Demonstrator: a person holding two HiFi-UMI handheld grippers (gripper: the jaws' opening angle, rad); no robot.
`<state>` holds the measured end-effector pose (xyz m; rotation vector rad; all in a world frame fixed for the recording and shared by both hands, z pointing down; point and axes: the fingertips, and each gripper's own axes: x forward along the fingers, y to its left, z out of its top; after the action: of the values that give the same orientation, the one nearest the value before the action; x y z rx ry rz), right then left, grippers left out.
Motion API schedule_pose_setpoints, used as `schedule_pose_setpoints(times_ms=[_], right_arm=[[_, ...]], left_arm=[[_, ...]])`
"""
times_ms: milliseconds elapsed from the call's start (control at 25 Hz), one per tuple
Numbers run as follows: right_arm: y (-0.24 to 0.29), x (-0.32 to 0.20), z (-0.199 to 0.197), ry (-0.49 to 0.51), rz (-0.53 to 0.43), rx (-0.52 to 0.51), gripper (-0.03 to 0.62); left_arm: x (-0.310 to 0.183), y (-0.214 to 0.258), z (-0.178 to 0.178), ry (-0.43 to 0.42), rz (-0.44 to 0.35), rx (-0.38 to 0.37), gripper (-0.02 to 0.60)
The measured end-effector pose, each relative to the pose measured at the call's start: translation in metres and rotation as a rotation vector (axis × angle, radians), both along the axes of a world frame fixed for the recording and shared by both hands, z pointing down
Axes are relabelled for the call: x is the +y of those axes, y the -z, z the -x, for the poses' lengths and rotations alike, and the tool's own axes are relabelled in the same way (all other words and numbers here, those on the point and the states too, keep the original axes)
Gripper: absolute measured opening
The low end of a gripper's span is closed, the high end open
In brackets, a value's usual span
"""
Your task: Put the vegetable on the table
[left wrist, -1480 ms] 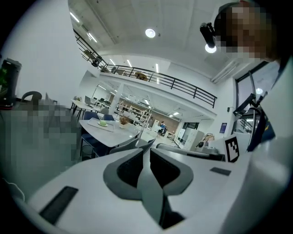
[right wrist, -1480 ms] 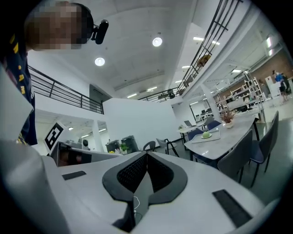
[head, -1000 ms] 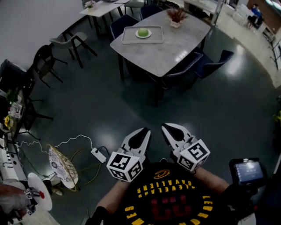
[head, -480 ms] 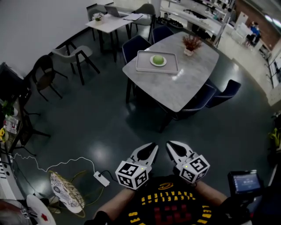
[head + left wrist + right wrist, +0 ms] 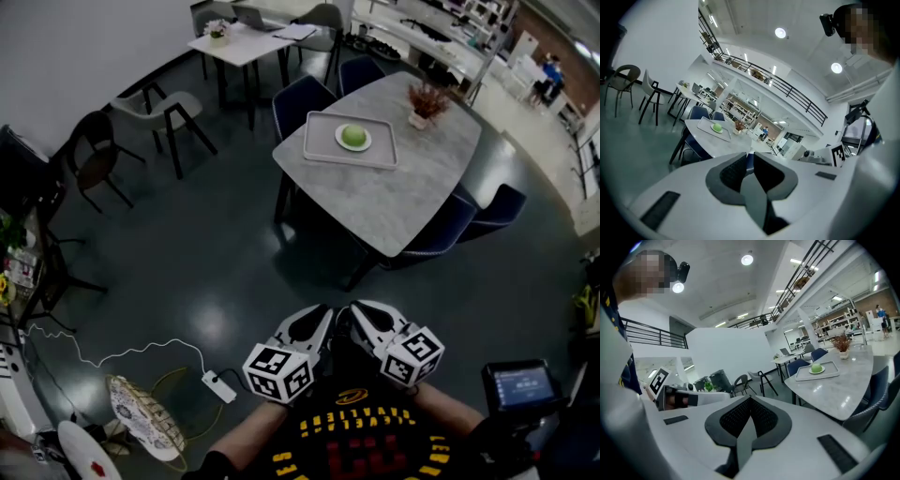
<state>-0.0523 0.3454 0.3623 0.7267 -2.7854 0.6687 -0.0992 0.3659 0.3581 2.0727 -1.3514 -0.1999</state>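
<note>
Since the earlier frame the table (image 5: 394,187) has shifted slightly lower and rightward in the head view, and the grippers have drawn closer together. Room: open hall, dark glossy floor (image 5: 234,262). The grey marble table bears one tray (image 5: 323,150), one plate (image 5: 340,140), one green vegetable (image 5: 354,136) and one plant (image 5: 427,99); four blue chairs (image 5: 302,97) surround it. The vegetable lies on the plate inside the tray, well apart from both grippers. Left gripper (image 5: 317,322): jaws a narrow slit apart, nothing between. Right gripper (image 5: 364,317): jaws together, empty.
</note>
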Motion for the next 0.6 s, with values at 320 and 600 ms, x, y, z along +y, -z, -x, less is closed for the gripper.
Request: schedule_pose_setpoints(times_ms=[320,600], right_arm=[[0.008,-0.085,0.033,0.034,-0.027,-0.083,0.005],[0.011,-0.179,0.019,0.030,-0.011,-0.097,0.005]], left_arm=[[-0.078,0.008,0.037,0.063,-0.014,-0.064,0.049],[-0.171,0.011,0.018,0.040,0.013,-0.080,0.050]])
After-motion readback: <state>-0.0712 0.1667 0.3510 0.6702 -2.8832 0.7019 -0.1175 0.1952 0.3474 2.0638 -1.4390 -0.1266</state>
